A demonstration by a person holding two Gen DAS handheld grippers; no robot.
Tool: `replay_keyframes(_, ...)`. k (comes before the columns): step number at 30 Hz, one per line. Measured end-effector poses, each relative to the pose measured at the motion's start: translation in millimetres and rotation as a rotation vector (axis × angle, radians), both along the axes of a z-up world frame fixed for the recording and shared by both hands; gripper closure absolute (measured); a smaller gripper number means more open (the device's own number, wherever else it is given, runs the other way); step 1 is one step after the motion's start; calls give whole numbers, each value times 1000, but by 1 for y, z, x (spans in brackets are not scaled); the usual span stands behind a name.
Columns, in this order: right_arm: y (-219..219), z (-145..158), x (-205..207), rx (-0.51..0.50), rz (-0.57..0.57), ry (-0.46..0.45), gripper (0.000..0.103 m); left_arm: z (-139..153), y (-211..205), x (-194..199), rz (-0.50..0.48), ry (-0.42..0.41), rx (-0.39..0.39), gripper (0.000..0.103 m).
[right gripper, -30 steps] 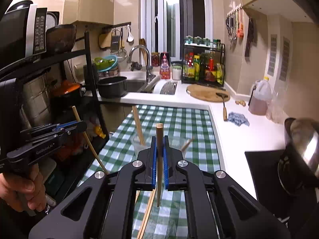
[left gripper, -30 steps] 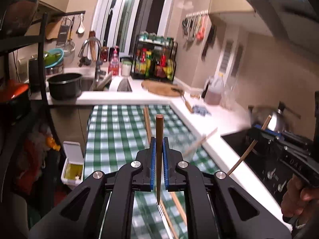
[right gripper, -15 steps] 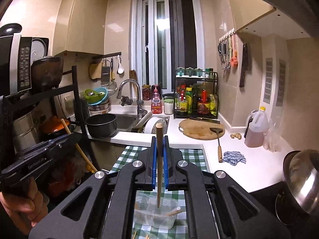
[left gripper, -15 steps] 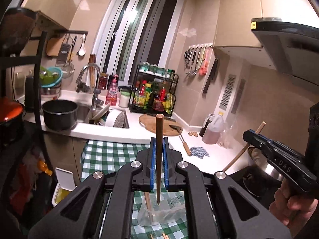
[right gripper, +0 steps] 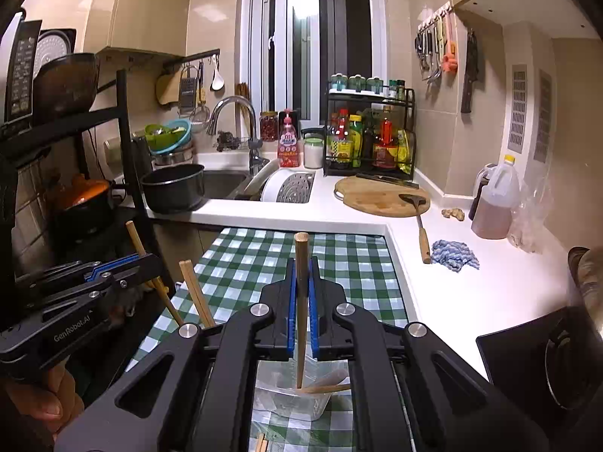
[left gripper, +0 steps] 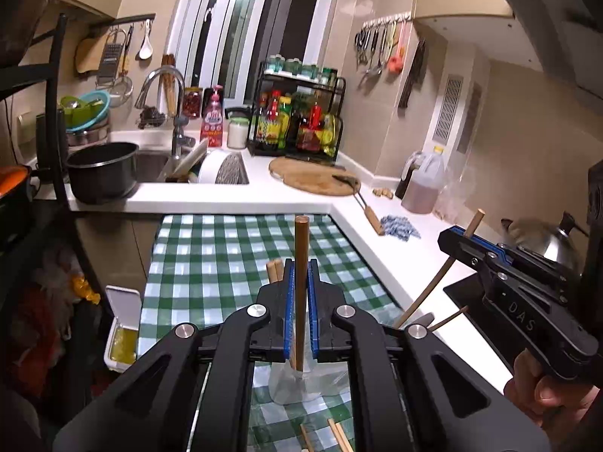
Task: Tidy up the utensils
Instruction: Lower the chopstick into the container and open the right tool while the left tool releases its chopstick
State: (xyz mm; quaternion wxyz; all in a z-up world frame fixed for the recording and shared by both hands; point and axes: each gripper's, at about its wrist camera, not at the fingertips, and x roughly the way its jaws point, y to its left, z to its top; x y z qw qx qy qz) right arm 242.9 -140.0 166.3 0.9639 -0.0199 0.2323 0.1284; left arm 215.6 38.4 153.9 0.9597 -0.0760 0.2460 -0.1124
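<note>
My left gripper is shut on a brown wooden chopstick, held upright with its lower tip over a clear plastic container on the green checked tablecloth. My right gripper is shut on another wooden chopstick, its tip reaching into the same container, which holds other sticks. Each gripper shows in the other's view: the right one and the left one. Loose chopsticks lie on the cloth below.
A white counter runs along the right with a spatula, blue rag, oil jug and cutting board. A sink with a black pot stands behind. A black rack is at left, a stove at right.
Both views tilted back down toward the table. Both chopsticks, still gripped, now hang lower over the clear container, and the right gripper has come closer to the left.
</note>
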Motion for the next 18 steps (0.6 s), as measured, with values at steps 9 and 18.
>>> replay_keyframes(9,-7,-5,-4,-13,-32,45,67,2,7,-13,-19,-12,-9,73)
replay_keyframes(18,-27,24,-59,-38,-67,-57,66,29,5,-54,-16,-134,7,71)
